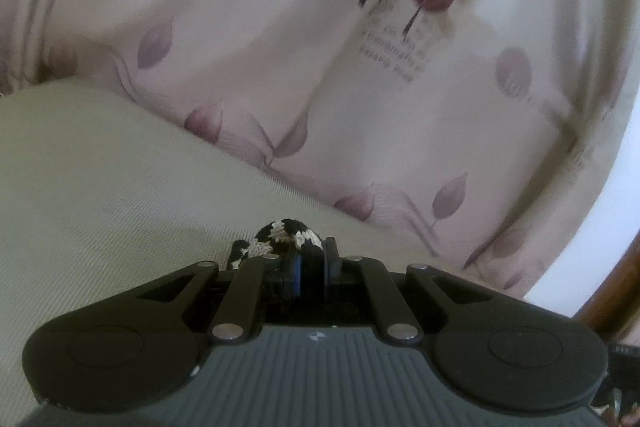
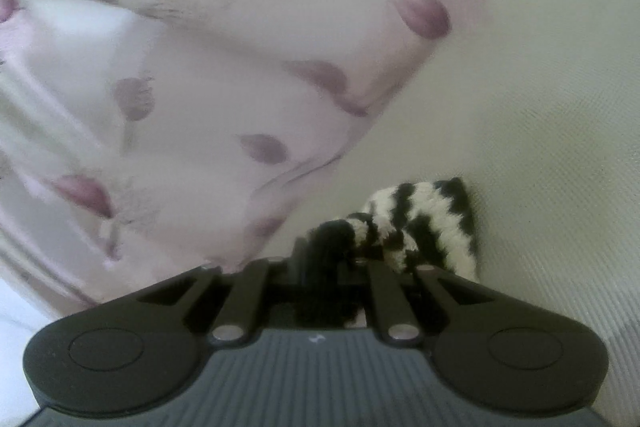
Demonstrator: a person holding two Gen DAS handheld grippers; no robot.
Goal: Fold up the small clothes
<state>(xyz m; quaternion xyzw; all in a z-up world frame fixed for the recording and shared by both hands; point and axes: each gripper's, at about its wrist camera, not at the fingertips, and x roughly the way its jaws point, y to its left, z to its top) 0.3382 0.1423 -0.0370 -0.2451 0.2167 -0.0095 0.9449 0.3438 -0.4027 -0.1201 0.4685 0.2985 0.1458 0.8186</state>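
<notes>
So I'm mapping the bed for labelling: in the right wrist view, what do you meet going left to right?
Floral bedding → right gripper, shut on the striped knit garment → plain cream sheet.

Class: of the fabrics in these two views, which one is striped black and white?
The small fuzzy garment pinched in the right tool. The cream sheet is plain; the pink cloth has leaves.
</notes>
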